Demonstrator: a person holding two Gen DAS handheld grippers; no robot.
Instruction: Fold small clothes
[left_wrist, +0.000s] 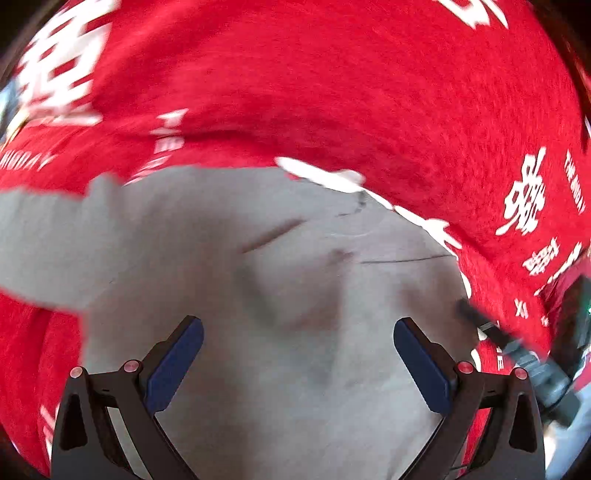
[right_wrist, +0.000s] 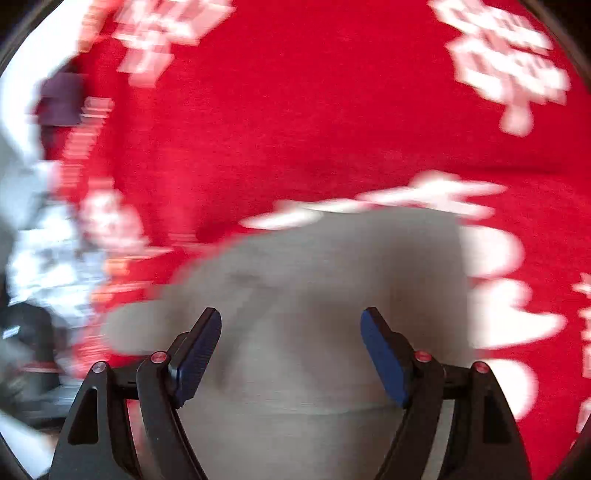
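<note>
A red cloth with white printed characters (left_wrist: 332, 92) covers the surface and fills the upper part of both views. On it lies a grey garment (left_wrist: 277, 277), spread across the lower middle of the left wrist view, one part reaching to the left edge. The left claw (left_wrist: 298, 332) hangs over the garment, spread wide, nothing between its blue pads (left_wrist: 173, 365). The right claw (right_wrist: 291, 325), in a blurred view, is likewise released above the grey garment (right_wrist: 314, 277).
</note>
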